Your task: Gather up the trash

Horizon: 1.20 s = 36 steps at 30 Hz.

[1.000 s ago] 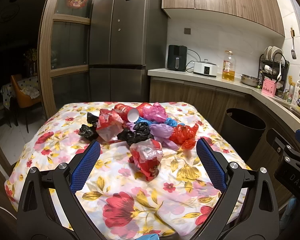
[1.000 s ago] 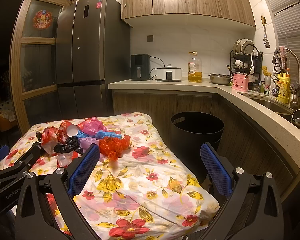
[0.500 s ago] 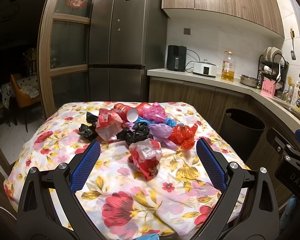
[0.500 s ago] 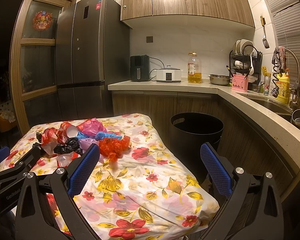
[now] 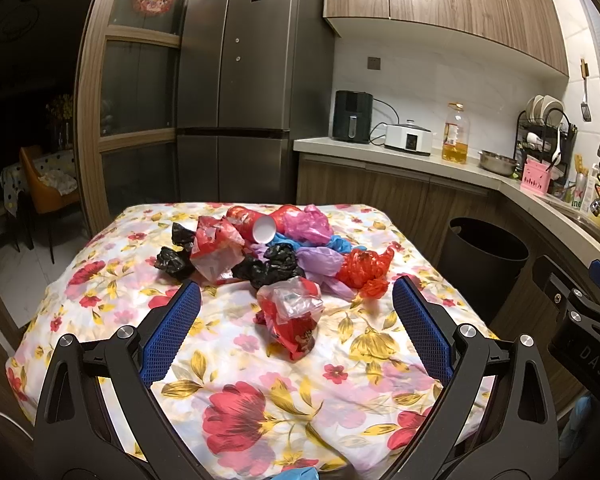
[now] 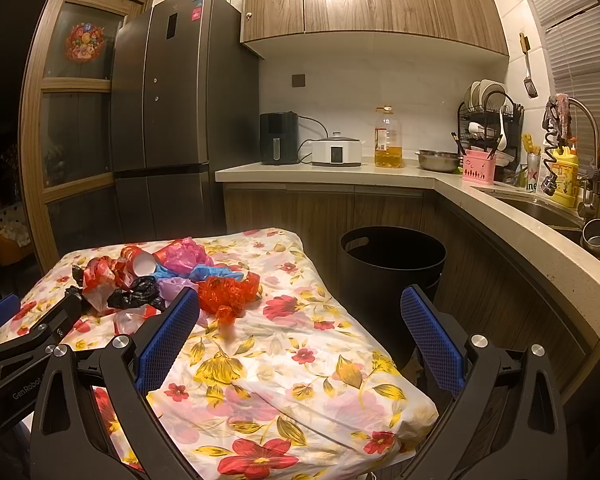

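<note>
A pile of crumpled plastic bags, red, black, pink, purple and blue, lies on the flowered tablecloth. A white paper cup lies among them. A red and clear bag lies apart, nearest to me. My left gripper is open and empty, with that bag between its fingers, a little beyond them. My right gripper is open and empty over the table's right edge. The pile is to its left. A black trash bin stands on the floor beside the table.
A grey fridge stands behind the table. A counter with an air fryer, a cooker, an oil bottle and a dish rack runs along the back and right. The sink is on the right.
</note>
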Motion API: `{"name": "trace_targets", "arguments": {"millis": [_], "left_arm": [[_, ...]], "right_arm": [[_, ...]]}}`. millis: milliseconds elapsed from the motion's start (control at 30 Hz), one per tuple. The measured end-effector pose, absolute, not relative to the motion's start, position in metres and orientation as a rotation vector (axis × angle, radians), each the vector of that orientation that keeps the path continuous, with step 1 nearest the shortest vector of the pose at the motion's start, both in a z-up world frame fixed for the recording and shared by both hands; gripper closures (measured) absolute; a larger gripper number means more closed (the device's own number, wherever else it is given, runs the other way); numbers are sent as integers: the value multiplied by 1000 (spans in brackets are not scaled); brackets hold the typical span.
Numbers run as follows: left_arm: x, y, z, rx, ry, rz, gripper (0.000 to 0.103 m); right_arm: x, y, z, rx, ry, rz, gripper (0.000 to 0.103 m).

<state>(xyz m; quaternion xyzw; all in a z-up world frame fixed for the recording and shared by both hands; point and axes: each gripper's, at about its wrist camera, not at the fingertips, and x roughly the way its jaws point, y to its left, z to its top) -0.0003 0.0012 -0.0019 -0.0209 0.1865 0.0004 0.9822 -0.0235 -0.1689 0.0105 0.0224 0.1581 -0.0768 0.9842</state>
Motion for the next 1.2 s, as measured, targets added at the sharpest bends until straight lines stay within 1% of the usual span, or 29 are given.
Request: {"name": "trace_targets", "arguments": {"millis": [1200], "left_arm": [[-1, -2, -3, -45, 374, 0, 8]], "right_arm": [[-23, -171, 13, 49, 314, -155, 5]]}}
